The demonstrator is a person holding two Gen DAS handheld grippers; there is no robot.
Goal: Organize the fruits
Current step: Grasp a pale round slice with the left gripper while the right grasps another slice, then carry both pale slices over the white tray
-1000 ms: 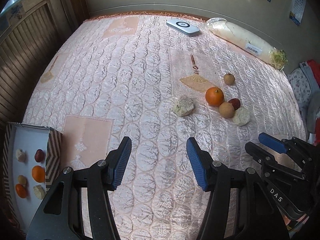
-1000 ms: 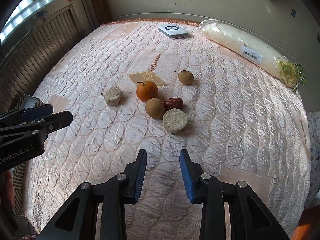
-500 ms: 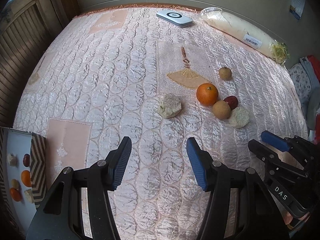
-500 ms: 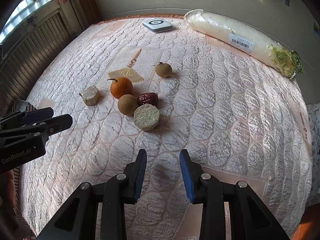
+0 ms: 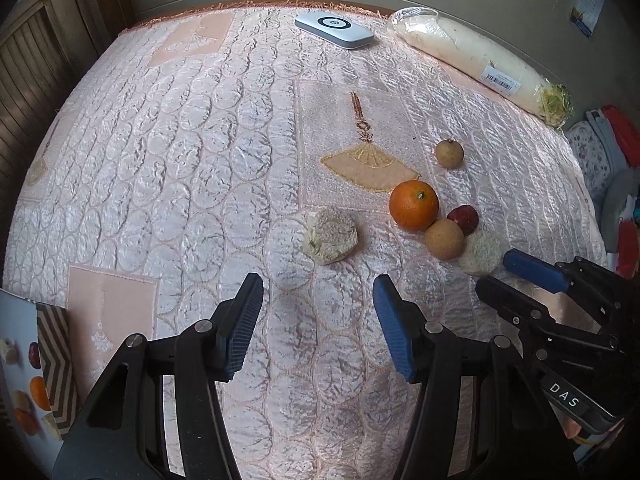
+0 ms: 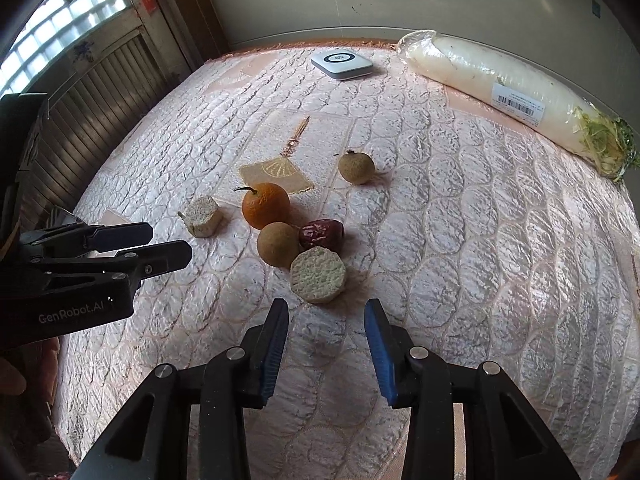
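Both grippers hover low over the pink quilted bed cover (image 5: 168, 184), jaws apart, nothing held. Left gripper (image 5: 318, 312) lines up w/ the pale crumbly chunk (image 5: 330, 235) lying alone; right gripper (image 6: 326, 330) sits just short of the pale round cut slice (image 6: 318, 275). That slice touches the tan round fruit (image 6: 277, 243), which is packed against the glossy orange (image 6: 265, 205) and dark red date (image 6: 322, 234). A second tan fruit (image 6: 356, 167) sits apart. Prob. each hand takes its nearest piece. Picture card (image 5: 24, 376) at left edge looks like the target layout.
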